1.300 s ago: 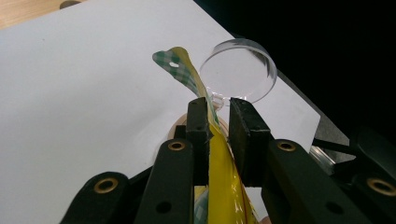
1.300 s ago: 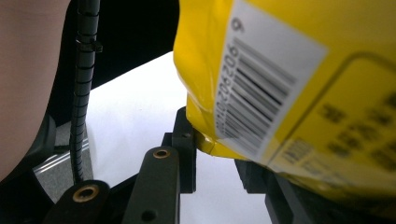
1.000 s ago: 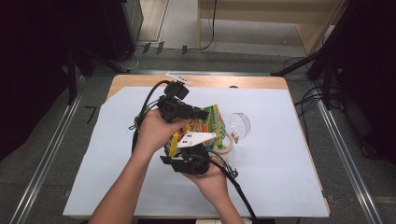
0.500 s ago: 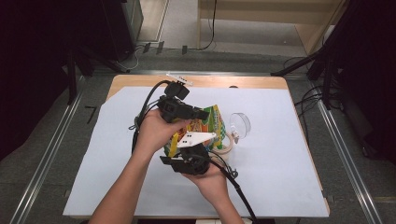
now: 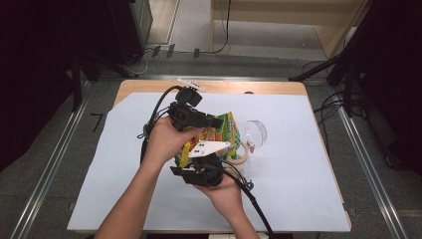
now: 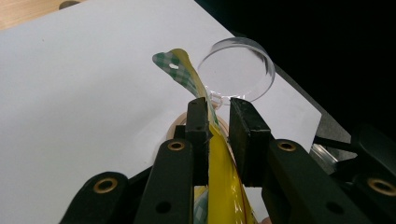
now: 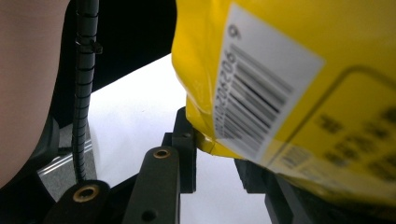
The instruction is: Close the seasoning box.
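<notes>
Though blurred, yellow barcoded bag

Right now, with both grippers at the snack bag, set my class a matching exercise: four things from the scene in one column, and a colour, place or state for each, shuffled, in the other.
Things
1. snack bag
2. clear round lid
3. tape roll
4. white sheet

Descriptions
A. spread over the wooden table
B. yellow, with a green-checked top edge, between both grippers' jaws
C. see-through, lying beyond the bag
D. tan ring, lying flat, partly hidden by the bag

Pairs: 1-B, 2-C, 3-D, 4-A
</notes>
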A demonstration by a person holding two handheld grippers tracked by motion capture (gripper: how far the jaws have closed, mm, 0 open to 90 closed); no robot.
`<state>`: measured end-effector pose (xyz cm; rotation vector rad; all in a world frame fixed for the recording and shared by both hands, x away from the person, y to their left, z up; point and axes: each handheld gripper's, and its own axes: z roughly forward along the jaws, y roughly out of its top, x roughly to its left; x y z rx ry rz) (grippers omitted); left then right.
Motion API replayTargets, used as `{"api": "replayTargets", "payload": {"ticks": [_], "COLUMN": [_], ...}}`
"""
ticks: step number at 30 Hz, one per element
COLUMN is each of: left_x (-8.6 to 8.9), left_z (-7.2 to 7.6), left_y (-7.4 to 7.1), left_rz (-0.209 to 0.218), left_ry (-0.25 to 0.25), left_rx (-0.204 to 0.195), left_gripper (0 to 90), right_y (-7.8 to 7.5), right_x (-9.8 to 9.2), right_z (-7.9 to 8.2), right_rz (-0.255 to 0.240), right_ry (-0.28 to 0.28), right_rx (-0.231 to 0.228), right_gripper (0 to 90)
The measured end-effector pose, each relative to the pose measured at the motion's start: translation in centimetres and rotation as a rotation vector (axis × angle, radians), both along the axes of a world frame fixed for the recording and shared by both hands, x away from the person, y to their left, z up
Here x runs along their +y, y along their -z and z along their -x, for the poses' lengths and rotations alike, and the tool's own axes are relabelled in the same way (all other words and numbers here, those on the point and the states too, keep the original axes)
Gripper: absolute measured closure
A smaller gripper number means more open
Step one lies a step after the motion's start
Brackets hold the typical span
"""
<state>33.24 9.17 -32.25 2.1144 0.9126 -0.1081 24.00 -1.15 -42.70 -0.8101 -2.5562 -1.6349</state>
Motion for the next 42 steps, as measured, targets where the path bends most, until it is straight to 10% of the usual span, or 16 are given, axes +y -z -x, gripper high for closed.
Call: {"api": "replayTargets", "payload": {"ticks": [42], "left_x": [-0.25], "left_z": [0.27], "left_y": [-0.17], "left_rz": [-0.007], "left_ry": [0.008], "left_rx": [-0.011], "left_gripper": [78.1], "right_y": [0.12], "right_x": [-0.12], "right_z": [0.22], "right_rz": [-0.01], "right_ry": [0.015], "right_rx": [-0.013], "right_gripper": [72.9]}}
